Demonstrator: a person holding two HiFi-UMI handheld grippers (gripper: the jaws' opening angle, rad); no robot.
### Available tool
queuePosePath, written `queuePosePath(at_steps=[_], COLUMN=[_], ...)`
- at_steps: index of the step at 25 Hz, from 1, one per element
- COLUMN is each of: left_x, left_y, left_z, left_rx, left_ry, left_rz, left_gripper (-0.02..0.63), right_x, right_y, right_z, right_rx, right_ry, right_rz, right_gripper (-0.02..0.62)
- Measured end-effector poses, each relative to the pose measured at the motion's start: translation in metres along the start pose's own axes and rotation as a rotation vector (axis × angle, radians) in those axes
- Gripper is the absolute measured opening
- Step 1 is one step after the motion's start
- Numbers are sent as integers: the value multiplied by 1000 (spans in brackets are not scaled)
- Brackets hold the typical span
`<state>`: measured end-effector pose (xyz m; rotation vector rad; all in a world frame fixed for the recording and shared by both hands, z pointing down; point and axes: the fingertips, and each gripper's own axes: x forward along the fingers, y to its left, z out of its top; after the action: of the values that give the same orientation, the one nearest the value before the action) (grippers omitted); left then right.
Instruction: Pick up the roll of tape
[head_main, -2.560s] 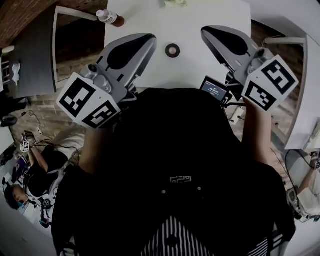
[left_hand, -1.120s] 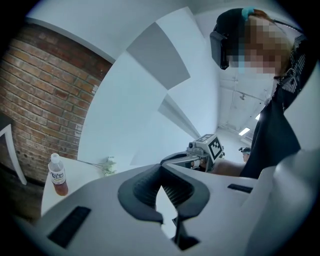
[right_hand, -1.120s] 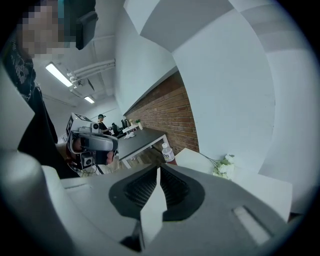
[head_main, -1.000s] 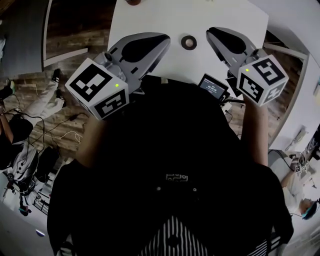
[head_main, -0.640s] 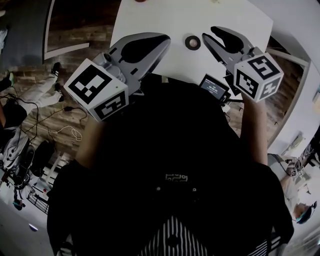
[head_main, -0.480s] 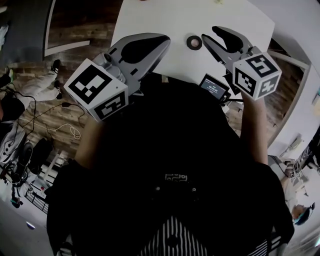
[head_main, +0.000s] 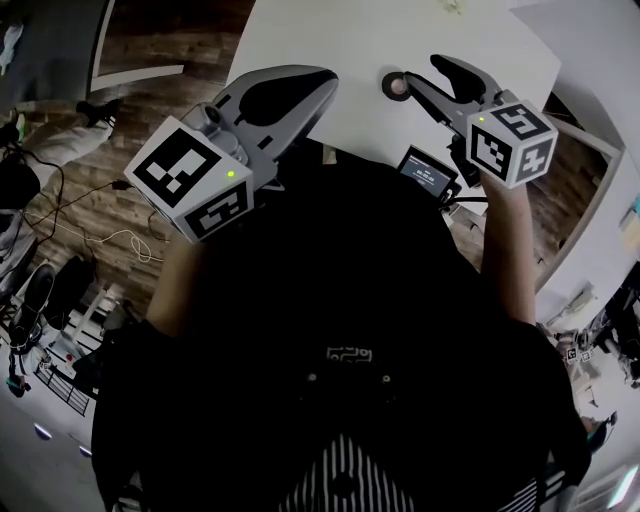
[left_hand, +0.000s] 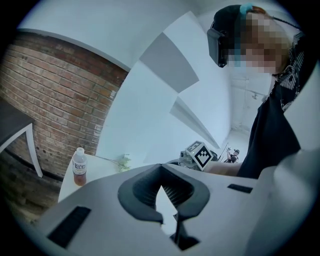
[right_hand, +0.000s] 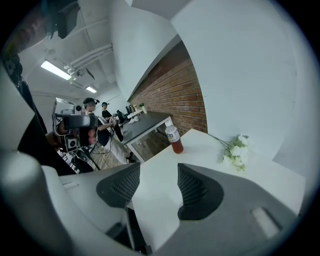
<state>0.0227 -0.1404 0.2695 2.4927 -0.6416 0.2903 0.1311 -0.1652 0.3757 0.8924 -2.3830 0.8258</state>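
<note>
White table top (head_main: 340, 35), brick wall beyond, seen steeply from above. Right gripper (head_main: 423, 70): jaws apart, just been opening, nothing between them; its own view shows only bare table in the gap. Tips angled down toward the surface. Roll of tape (head_main: 396, 87) lies flat on the table, hole upward, just beside the inner jaw's tip, on the side toward the left gripper (head_main: 322, 82). That tip overlaps the ring's edge in the head view; whether they touch cannot be told. Tape is absent from the right gripper view, so it sits off the jaws' line and is not between them. It is a ring, so there is no long axis to line up with, and any approach across it would serve. Left gripper: jaws together, empty, held over the near table edge, apart from the tape. Right is plainly the nearer. Judgement: the coming move turns on shifting the spread jaws sideways toward the left until they straddle the ring's wall, then lowering. Farther out: bottle (right_hand: 174, 139) and white flowers (right_hand: 236, 152) at the far end, well clear.
</note>
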Motion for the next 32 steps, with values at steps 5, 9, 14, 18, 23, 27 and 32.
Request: queuePosePath(at_steps=[5,9,14,18,23,27,32], left_x=[-5,-9,-12,-17,-20,-21,-24], left_y=[-5,-9,-15,-17,-22,-26,-34], left_z=[-6,-10,-14,-13,-14,-19,-22], left_rx=[-6,-11,-18,-33,-39,-34,-35], left_ry=[-2,-8,-10,-27,-43,-35,-35], left_rz=[38,66,96,118,128,139,156], left_gripper=[3,3,3,3,4,3,3], right_x=[2,11,18,22,29,37,44], right_y=[-9,-11,-16,-24,-31,-34,-43], right_z=[-12,-22,-29,-41,-59,-76,-90], right_rx=[-6,17,81,72,63,55,78], right_ry=[23,38,34,75,114,149,170], right_rz=[-10,14,32,22,7,4,-12], right_gripper=[249,273,307,322,345,347,360])
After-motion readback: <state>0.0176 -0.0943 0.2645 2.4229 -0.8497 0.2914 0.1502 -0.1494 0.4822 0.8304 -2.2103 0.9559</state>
